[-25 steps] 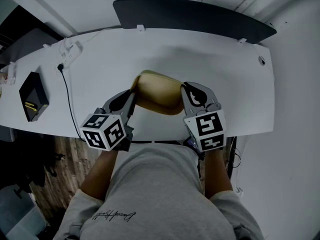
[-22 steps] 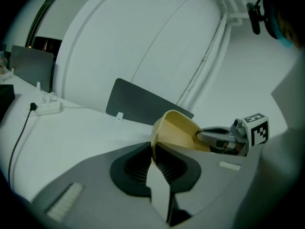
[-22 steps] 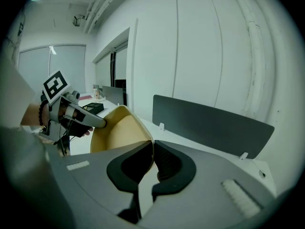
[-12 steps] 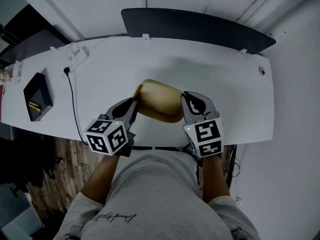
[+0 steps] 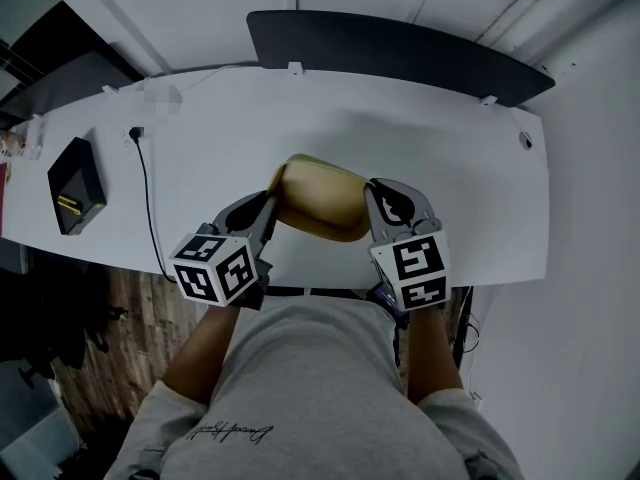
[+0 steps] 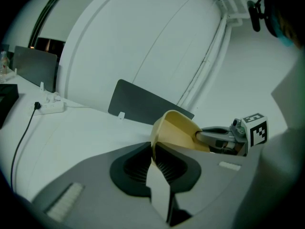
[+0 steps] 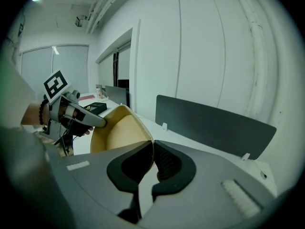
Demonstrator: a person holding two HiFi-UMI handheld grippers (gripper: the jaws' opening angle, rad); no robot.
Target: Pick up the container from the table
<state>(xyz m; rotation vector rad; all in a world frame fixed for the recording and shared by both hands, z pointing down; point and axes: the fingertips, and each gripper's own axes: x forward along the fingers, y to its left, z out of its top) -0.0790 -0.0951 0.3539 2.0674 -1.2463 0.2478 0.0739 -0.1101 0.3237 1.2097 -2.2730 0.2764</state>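
Little has changed since the earlier frame. The container and both tongs sit at nearly the same spot in the lower centre of the head view, and only the framing of the table has shifted slightly.

**Tongs state.** The left tongs are closed on the left rim of the container. The right tongs are closed on the right rim. Each gripper view shows the thin rim wall pinched between that gripper's ribbed pads.

**Container position.** It sits between the two tongs, over the near edge of the table, directly in front of the person.

**Step in hand.** The two-sided grasp is complete, so the lift appears to be starting or just about to start. No view confirms that the base is clear of the table, because the gripper bodies hide it.

**Next move.** Raise both tongs together at an equal rate. Keep their spacing constant so the thin rim neither slips nor flexes.

**View comparison.**
- The head view alone gives the layout: a black box and a cable at the left of the frame, and a dark panel along the top. It does not show pad contact.
- The left gripper view shows the container's hollow interior, the opposite tongs on the far rim, and a white power strip at the left of the frame.
- The right gripper view shows the interior from the other side.
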